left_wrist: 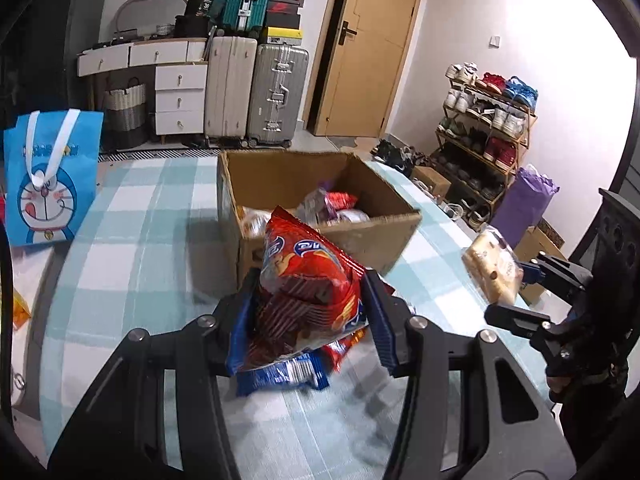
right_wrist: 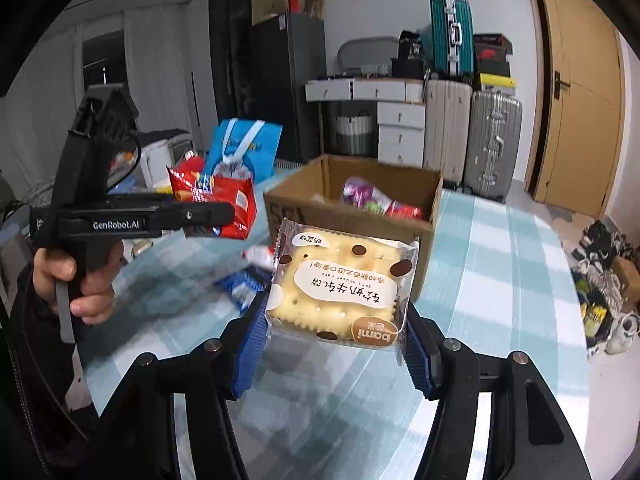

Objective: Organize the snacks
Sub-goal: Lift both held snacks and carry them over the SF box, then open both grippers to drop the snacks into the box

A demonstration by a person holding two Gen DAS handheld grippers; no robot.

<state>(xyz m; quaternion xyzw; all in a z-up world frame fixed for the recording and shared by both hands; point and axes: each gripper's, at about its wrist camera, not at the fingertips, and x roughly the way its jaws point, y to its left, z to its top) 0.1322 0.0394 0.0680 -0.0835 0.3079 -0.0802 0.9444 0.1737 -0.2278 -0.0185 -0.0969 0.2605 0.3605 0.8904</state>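
Note:
My left gripper [left_wrist: 308, 312] is shut on a red snack bag [left_wrist: 308, 276], lifted above the checked tablecloth [left_wrist: 132, 248] just short of the open cardboard box [left_wrist: 372, 236]. A blue packet [left_wrist: 280, 376] and a small red wrapper [left_wrist: 344, 346] lie on the cloth under it. My right gripper [right_wrist: 334, 316] is shut on a clear pack of pale square crackers [right_wrist: 340, 288], held up in front of the same box [right_wrist: 352, 224]. The box holds several wrapped snacks [right_wrist: 376, 200]. In the right wrist view the left gripper [right_wrist: 216, 216] appears at the left with the red bag [right_wrist: 228, 200], a hand on its handle.
A blue cartoon gift bag [left_wrist: 48, 176] stands at the table's left end. More packets [right_wrist: 248, 284] lie on the cloth left of the box. Suitcases [left_wrist: 256, 92], white drawers [left_wrist: 176, 96], a wooden door [left_wrist: 372, 48] and a shoe rack [left_wrist: 488, 128] line the room behind.

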